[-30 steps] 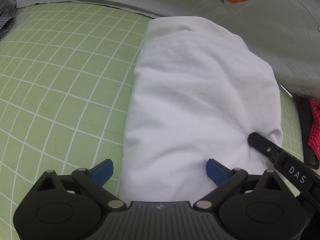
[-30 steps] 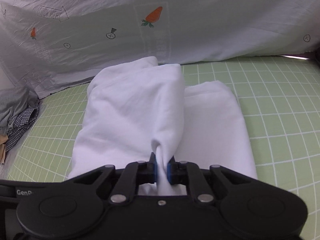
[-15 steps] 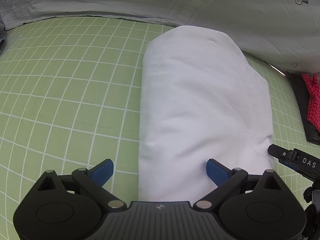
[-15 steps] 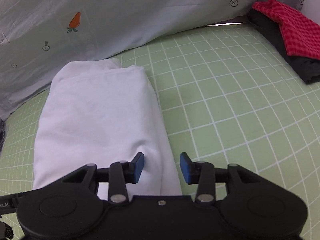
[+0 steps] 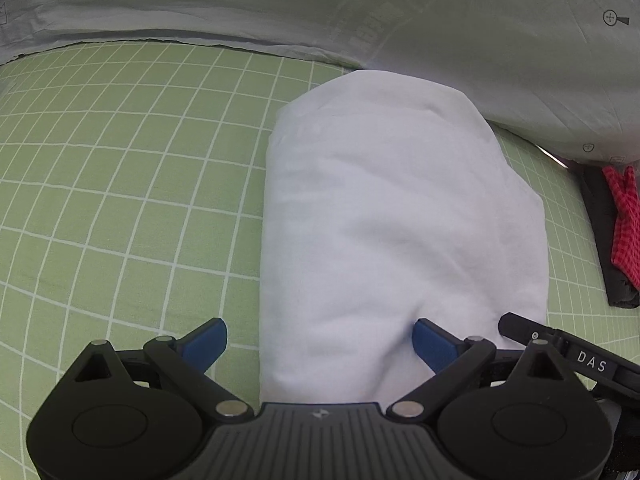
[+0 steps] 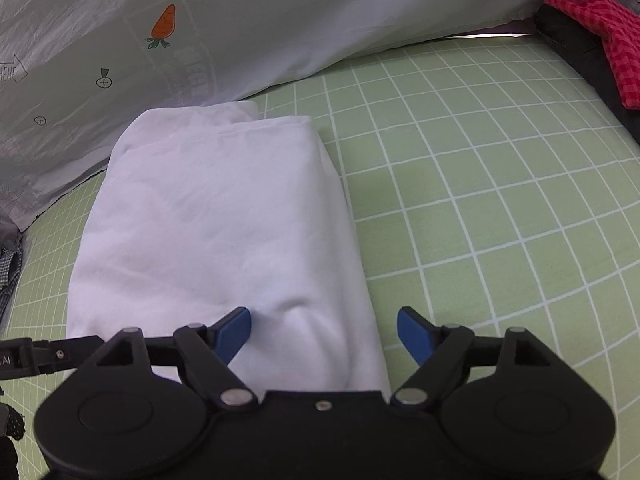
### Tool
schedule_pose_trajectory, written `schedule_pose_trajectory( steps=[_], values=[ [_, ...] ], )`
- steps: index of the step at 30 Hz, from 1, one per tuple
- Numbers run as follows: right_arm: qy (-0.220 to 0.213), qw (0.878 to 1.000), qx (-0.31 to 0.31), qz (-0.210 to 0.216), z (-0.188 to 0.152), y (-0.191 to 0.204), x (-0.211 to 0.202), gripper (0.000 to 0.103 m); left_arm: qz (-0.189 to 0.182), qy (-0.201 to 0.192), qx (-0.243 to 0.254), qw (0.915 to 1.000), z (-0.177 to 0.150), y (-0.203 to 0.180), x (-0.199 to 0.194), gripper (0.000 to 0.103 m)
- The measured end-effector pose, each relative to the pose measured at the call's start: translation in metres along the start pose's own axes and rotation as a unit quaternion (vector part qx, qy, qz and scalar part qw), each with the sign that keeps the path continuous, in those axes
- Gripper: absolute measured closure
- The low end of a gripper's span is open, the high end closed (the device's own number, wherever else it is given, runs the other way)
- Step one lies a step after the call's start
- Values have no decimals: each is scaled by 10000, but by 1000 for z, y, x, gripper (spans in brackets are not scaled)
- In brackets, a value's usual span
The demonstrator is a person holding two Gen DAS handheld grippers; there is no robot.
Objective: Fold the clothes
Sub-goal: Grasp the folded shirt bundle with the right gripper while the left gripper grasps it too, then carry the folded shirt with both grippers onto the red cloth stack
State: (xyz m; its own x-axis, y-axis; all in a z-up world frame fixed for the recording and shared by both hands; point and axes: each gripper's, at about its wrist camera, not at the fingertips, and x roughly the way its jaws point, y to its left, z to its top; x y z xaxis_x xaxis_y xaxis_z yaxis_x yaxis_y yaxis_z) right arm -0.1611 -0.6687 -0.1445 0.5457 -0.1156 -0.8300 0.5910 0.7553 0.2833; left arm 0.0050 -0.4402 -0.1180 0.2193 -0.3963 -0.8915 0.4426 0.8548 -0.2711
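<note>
A white garment [image 5: 400, 220] lies folded into a long rectangle on the green checked mat [image 5: 120, 160]; it also shows in the right wrist view [image 6: 216, 224]. My left gripper [image 5: 320, 346] is open over its near left edge, holding nothing. My right gripper [image 6: 324, 334] is open over its near right edge, holding nothing. Part of the right gripper [image 5: 576, 356] shows at the right of the left wrist view.
A pale sheet with a carrot print [image 6: 240, 20] rises along the far edge of the mat [image 6: 480, 160]. A black and red checked pile [image 6: 592, 36] lies at the right. Dark checked clothes [image 6: 8, 268] lie at the far left.
My right gripper let go of the white garment's fold and opened wide. The lifted layer now lies flat. Both grippers drew back toward the near end.
</note>
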Motion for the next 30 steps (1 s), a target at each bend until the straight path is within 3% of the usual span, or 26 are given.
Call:
schedule_pose_trajectory(
  steps=[4,7,9,10,12,14,18,30],
  values=[
    [37,9998,89,145,9,-5,15,17,-196,40,-227,9995,8,1,12,4],
    [-33,9993,228,285,9,-5,21,17,-383,78,-402,9984,10,0,18,18],
    [-98,9990,187,403,7,-1,22,37,-450,82,-392,9982,10,-3,18,33],
    [-132,9991,116,385,5,2,20,41,-475,74,-370,9982,9,-5,16,38],
    [-184,9990,-70,411,2,9,14,74,-535,1,-302,9981,5,-8,8,55],
    [-292,9984,-116,479,0,13,3,85,-575,-121,-173,9981,1,-13,-3,67],
    [-520,9970,-187,548,-5,24,-27,88,-689,-337,-161,9969,-16,-19,-35,75],
    [-846,9953,-153,446,-77,43,-124,88,-893,-463,63,9949,-94,-8,-116,76]
  ],
)
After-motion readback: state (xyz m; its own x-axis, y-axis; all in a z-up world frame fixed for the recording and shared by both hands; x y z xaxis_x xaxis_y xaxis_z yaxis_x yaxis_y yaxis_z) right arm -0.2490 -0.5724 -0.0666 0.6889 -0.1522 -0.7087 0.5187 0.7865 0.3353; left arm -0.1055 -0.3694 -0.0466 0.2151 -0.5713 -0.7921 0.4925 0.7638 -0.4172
